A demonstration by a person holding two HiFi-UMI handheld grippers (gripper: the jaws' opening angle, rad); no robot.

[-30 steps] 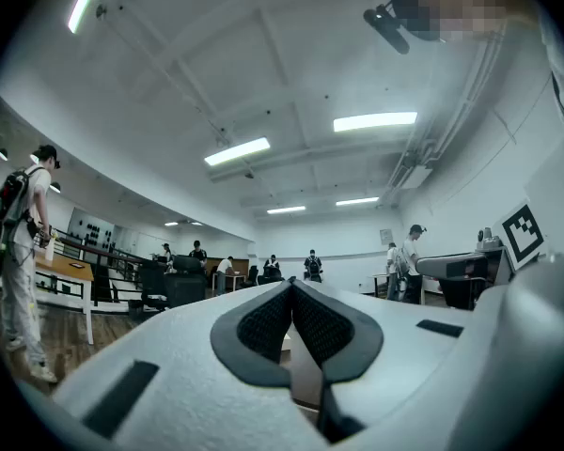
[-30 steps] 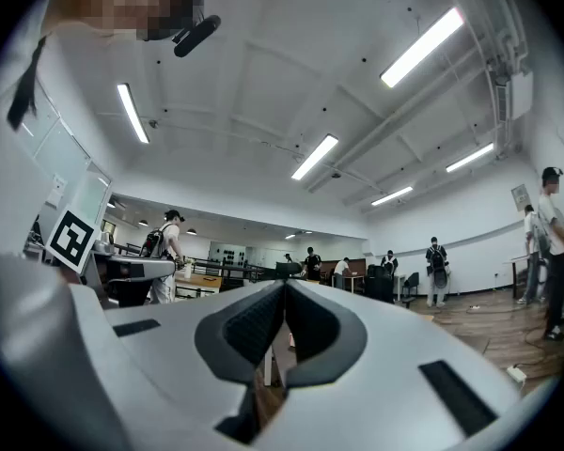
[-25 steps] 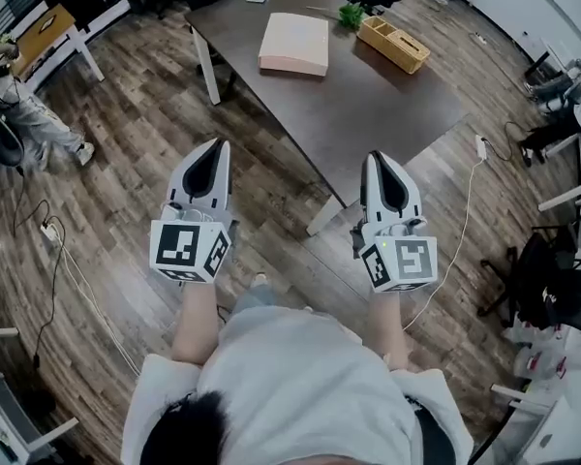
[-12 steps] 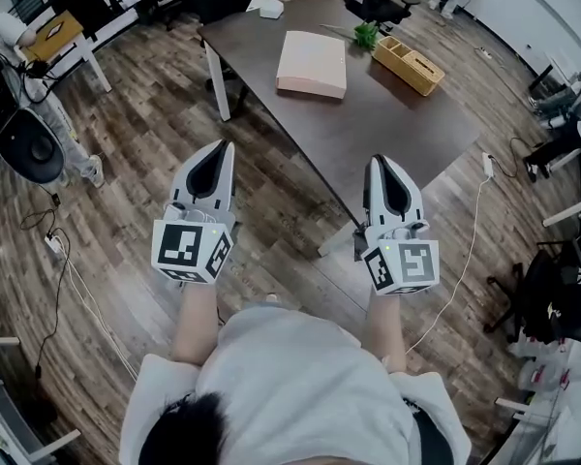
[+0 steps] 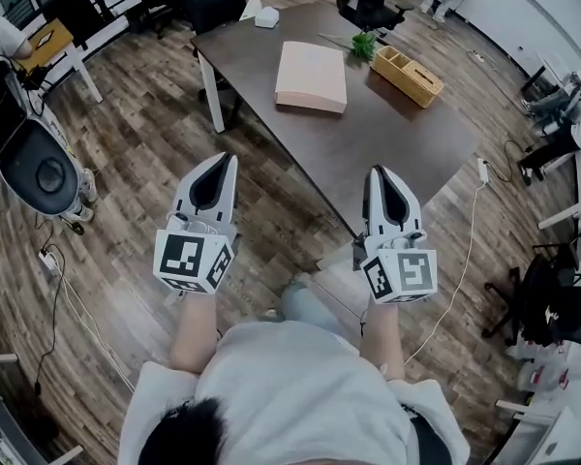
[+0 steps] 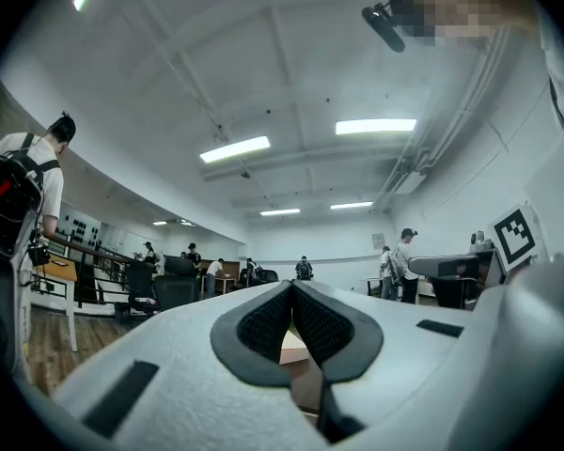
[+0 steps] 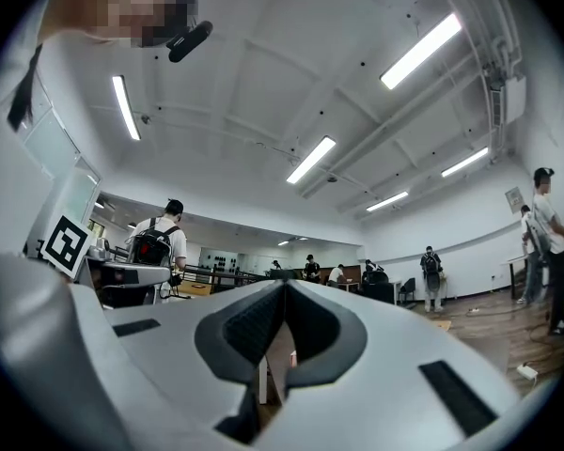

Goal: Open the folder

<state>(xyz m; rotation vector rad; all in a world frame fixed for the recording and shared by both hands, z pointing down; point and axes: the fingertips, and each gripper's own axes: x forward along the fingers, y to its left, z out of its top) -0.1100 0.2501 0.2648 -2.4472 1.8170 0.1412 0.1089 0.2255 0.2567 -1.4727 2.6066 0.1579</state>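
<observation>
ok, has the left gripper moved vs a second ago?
Yes. The left gripper has moved forward, toward the table: the gap between it and the table's leg is smaller than before.

table point(image 5: 387, 153) dark | on it: pink folder point(image 5: 312, 76); wooden tray point(image 5: 408, 74); green plant point(image 5: 365, 44); white box point(image 5: 266, 17)

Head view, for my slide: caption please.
Left gripper and right gripper, shut, facing the table bearing the pink folder.
</observation>
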